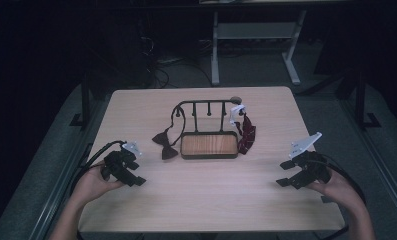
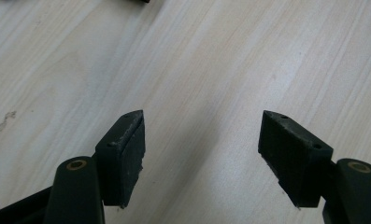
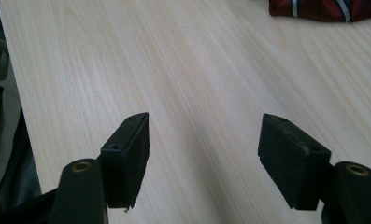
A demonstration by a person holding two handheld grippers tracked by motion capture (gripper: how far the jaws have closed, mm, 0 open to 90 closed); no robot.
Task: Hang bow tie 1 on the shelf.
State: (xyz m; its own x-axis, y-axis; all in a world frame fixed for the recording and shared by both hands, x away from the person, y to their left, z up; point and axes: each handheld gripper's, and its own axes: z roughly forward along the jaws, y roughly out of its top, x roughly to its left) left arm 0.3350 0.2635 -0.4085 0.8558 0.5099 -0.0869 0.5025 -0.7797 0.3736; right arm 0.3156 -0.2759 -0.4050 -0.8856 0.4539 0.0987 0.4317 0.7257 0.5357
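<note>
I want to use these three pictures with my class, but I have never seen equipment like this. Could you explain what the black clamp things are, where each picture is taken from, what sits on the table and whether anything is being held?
There is no robot here. A person holds a hand tool in each hand: the left gripper and the right gripper, each with two black jaws and a trailing cable.

The wide picture comes from a fixed camera above the person, looking down on the wooden table. The other two come from small cameras riding on each gripper, looking along its jaws at the tabletop.

At the middle of the table stands a dark rack with a wooden base. A dark bow tie hangs from its left end and rests on the table. A red patterned tie hangs at its right end; its edge shows in the right gripper view.

Nothing is held: both grippers stand open over bare wood.
</note>
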